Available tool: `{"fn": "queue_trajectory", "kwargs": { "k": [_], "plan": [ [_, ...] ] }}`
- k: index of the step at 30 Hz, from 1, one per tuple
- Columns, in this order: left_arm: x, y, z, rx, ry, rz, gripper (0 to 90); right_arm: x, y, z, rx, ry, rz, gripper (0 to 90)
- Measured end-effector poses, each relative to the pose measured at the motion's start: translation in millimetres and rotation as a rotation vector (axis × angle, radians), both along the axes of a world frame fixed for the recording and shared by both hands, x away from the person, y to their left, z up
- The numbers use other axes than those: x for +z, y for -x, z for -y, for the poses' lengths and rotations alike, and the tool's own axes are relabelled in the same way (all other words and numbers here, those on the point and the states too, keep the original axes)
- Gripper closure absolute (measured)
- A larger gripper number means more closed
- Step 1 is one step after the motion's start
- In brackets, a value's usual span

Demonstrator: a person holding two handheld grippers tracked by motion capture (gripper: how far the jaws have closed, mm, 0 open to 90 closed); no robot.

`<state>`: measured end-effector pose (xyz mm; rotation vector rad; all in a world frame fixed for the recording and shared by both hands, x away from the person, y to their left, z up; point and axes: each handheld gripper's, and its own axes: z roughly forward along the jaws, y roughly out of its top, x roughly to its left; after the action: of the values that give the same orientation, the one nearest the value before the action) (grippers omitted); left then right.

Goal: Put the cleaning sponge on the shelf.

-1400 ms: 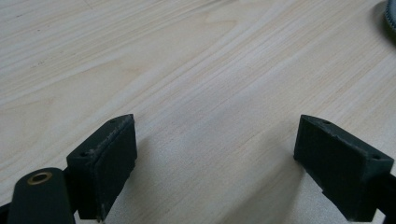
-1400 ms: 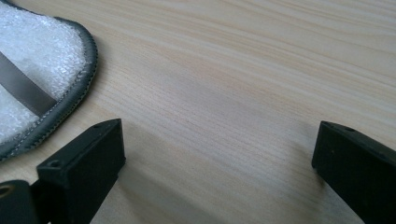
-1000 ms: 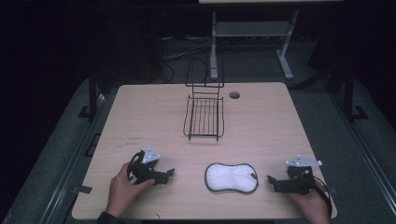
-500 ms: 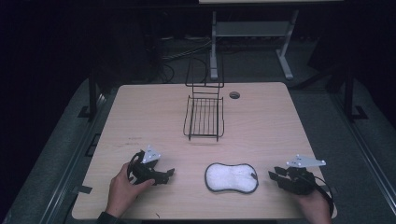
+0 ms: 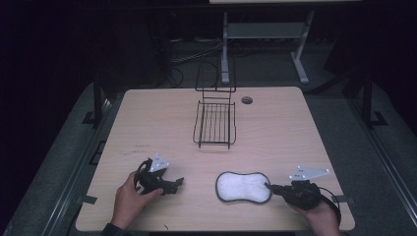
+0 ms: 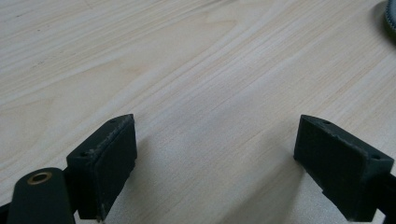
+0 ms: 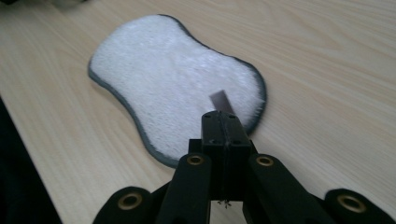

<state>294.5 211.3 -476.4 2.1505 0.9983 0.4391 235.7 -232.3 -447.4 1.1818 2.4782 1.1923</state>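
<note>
A white fluffy pad (image 5: 243, 187) with a dark grey rim lies flat near the table's front edge, right of centre. My right gripper (image 5: 269, 186) is at its right end. In the right gripper view its jaws (image 7: 220, 123) are pressed together over the pad (image 7: 173, 79), and a small grey tag (image 7: 222, 100) sticks out from between the tips. These jaws have just been closing. My left gripper (image 5: 176, 184) rests at the front left, apart from the pad. Its jaws (image 6: 215, 158) stand wide open over bare wood.
A black wire rack (image 5: 215, 123) with a tall back stands at the table's middle, farther away. A round cable hole (image 5: 247, 100) is near the far edge. The wooden table (image 5: 305, 142) ends just behind both hands. A metal stand (image 5: 265, 29) is on the floor beyond.
My right gripper has moved left up to the pad's right end, and its jaws have come together. The left gripper and the pad have stayed in place.
</note>
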Motion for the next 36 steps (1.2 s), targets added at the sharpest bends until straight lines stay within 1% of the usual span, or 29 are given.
{"fn": "queue_trajectory", "kwargs": {
  "k": [2,5,10,11,12,15,18,22,26,30,36],
  "plan": [
    [0.0,0.0,0.0,0.0,0.0,0.0,12.4,0.6,0.9,-4.3,0.022,-0.008,-0.003,89.8],
    [0.0,0.0,0.0,0.0,0.0,0.0,12.4,-0.2,2.0,-10.5,0.056,-0.007,-0.002,89.8],
    [0.0,0.0,0.1,0.001,0.001,0.0,12.4,-0.7,4.1,-19.1,0.093,0.002,-0.005,89.8],
    [0.0,0.0,0.1,0.001,0.001,0.0,12.4,-0.7,4.1,-19.1,0.093,0.002,-0.005,89.8],
    [0.0,0.0,0.1,0.001,0.001,0.0,12.4,-1.7,3.6,-20.8,0.1,0.009,-0.003,89.9],
    [0.0,0.0,0.1,0.0,0.001,0.0,12.4,-3.2,2.4,-21.8,0.101,0.016,-0.007,89.9],
    [0.0,0.0,0.0,0.0,0.0,0.0,12.4,-5.8,0.1,-24.0,0.098,0.029,-0.024,89.9],
    [0.0,0.0,0.0,0.0,0.0,0.0,12.4,-7.5,-1.7,-25.9,0.096,0.038,-0.029,89.9],
    [0.0,0.0,0.1,0.001,0.0,0.0,12.4,-9.1,-6.0,-27.1,0.1,0.046,-0.022,89.9],
    [0.0,0.0,0.1,0.0,0.0,0.0,12.3,-9.5,-9.9,-27.4,0.086,0.044,-0.026,89.9],
    [0.0,-0.1,0.0,0.0,0.0,0.0,12.4,-9.4,-21.0,-28.2,0.072,0.058,-0.012,89.9]
  ]
}}
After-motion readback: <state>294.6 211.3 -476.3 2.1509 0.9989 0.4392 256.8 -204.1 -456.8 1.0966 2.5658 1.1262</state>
